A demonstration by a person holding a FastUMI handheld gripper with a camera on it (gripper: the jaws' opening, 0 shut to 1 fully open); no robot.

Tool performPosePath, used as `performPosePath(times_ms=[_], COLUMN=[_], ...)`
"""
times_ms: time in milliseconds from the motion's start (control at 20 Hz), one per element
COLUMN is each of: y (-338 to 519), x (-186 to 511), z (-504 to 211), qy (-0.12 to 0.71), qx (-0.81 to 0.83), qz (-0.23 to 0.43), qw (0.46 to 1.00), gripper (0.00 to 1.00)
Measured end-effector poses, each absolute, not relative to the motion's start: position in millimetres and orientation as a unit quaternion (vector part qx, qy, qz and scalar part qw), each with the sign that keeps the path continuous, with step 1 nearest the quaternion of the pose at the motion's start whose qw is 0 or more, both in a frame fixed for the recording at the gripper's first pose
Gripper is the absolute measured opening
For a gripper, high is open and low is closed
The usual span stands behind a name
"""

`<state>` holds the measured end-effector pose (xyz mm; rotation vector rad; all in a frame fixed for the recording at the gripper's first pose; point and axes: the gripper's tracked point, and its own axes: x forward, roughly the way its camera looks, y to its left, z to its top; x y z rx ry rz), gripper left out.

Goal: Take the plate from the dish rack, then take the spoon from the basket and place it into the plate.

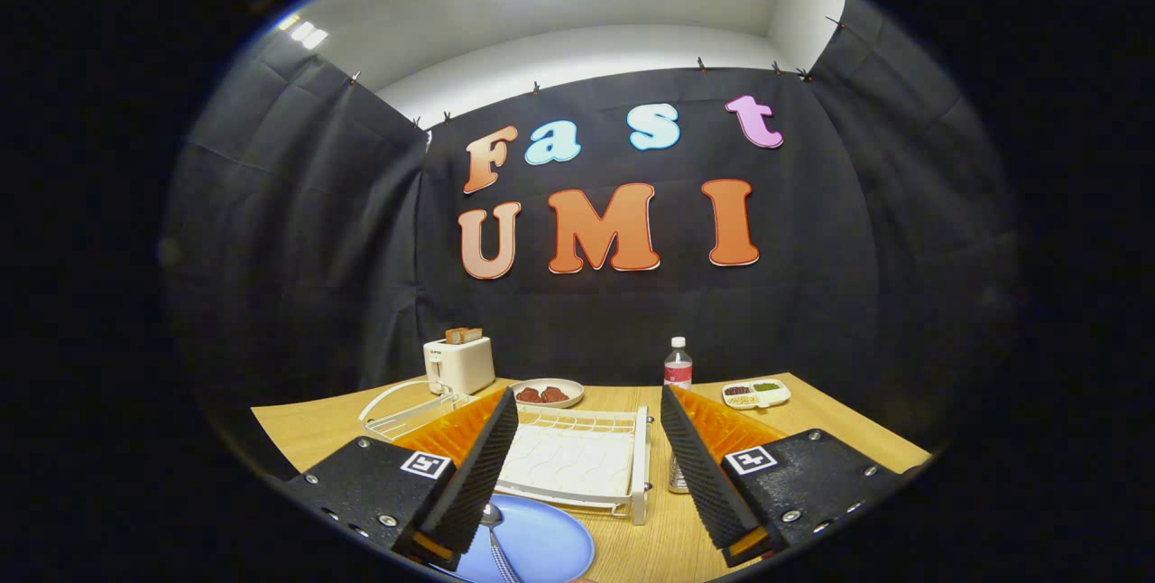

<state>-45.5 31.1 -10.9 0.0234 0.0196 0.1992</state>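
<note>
A blue plate [540, 545] lies on the wooden table just below and between my fingers, nearer the left one. A metal spoon [494, 536] rests in the plate, its bowl by the left fingertip and its handle running toward me. Beyond the plate stands the white dish rack [577, 466], with no dishes in it. My gripper [586, 457] hangs above the table, open wide, nothing between its ribbed black pads [483, 470]. The basket is partly hidden behind the left finger; its white wire rim [406, 416] shows there.
At the back of the table [839, 430] stand a white toaster [460, 362] with toast, a bowl of reddish food [547, 393], a water bottle [678, 365] and a small divided dish [756, 393]. Black cloth walls close the booth.
</note>
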Motion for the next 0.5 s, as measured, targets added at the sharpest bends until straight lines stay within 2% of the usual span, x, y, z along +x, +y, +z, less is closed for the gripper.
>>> performPosePath(times_ms=[500], y=[33.0], x=[-30.3], z=[-5.0], qy=[-0.005], qx=[-0.001], qz=[0.064], qw=[0.998], gripper=[0.95])
